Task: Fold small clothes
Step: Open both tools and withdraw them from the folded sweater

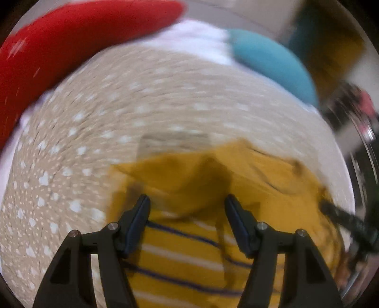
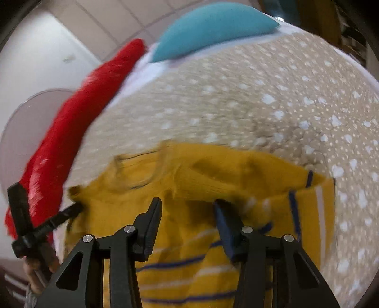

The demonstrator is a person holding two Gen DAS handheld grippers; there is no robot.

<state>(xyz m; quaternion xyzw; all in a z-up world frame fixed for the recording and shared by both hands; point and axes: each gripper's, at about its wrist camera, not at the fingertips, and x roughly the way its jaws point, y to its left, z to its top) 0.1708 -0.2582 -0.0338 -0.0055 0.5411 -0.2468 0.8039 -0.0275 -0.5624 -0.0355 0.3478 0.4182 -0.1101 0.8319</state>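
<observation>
A small mustard-yellow garment [image 1: 194,180] with white and navy stripes lies crumpled on a beige cloth with white spots [image 1: 118,113]. My left gripper [image 1: 187,201] is open just above it, jaws wide apart with nothing between them. In the right wrist view the same garment [image 2: 213,170] lies partly folded over. My right gripper [image 2: 188,206] is open over its middle, empty. The left gripper's fingers [image 2: 68,213] show at the garment's left edge. Both views are blurred by motion.
A red cushion [image 1: 71,42] lies along the far left edge and a teal cushion [image 1: 272,61] at the far side; both show in the right wrist view, red [image 2: 71,123] and teal [image 2: 213,26]. White sheet [image 1: 196,40] lies under them. Tiled floor [image 2: 118,14] beyond.
</observation>
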